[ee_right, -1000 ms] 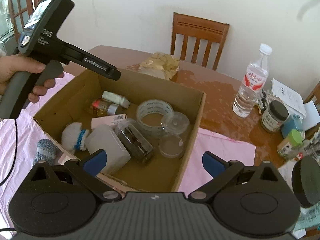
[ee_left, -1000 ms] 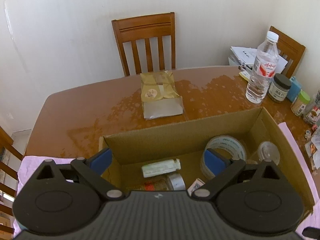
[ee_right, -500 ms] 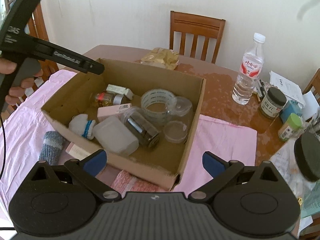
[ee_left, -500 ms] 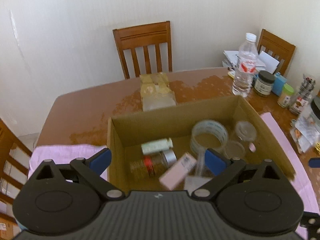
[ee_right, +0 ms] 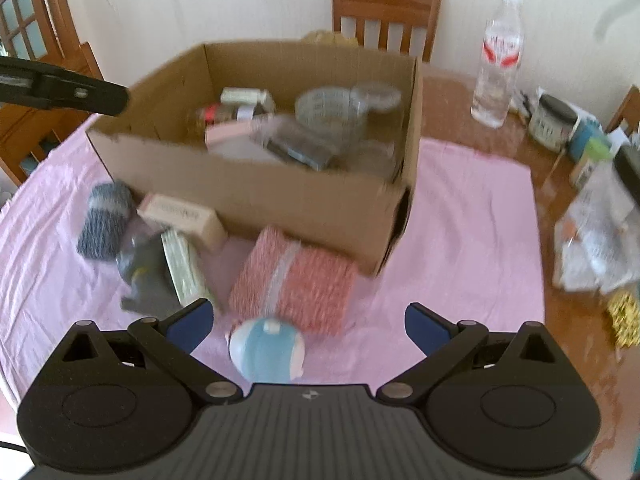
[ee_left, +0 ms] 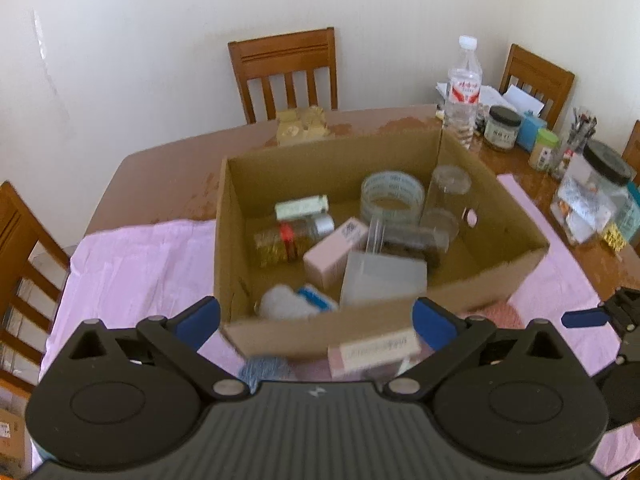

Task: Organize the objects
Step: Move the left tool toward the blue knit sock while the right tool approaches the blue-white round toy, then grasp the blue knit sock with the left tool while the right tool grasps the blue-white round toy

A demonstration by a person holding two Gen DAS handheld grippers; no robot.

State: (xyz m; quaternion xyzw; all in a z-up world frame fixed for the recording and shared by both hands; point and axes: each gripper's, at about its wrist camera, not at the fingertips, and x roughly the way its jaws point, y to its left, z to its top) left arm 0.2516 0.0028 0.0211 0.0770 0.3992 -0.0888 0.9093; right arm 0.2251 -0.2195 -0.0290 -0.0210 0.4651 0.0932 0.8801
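- Our left claw [ee_left: 316, 316] hangs spread wide with nothing between its fingers, above the near wall of the cardboard box [ee_left: 492, 276].
- Our right claw [ee_right: 306, 322] is likewise released and empty, low over the pink cloth [ee_right: 460, 216] on the counter [ee_right: 452, 104].
- Loose things wait outside the box: a pink knitted roll [ee_right: 296, 280] at 12 o'clock from the right claw, a blue-and-white ball [ee_right: 266, 354] just under it, a pale carton [ee_right: 180, 216] and a grey-blue knitted roll [ee_right: 104, 220] toward 10 o'clock.
- We judge the pink roll soft and light; it should squash under grip, so we would pinch it across its middle band.
- The ball looks smooth and may roll away; we would close on its widest part.
- The box already holds a tape roll [ee_left: 392, 196], jars and cartons, so dropped items need the free corner at 4 o'clock.
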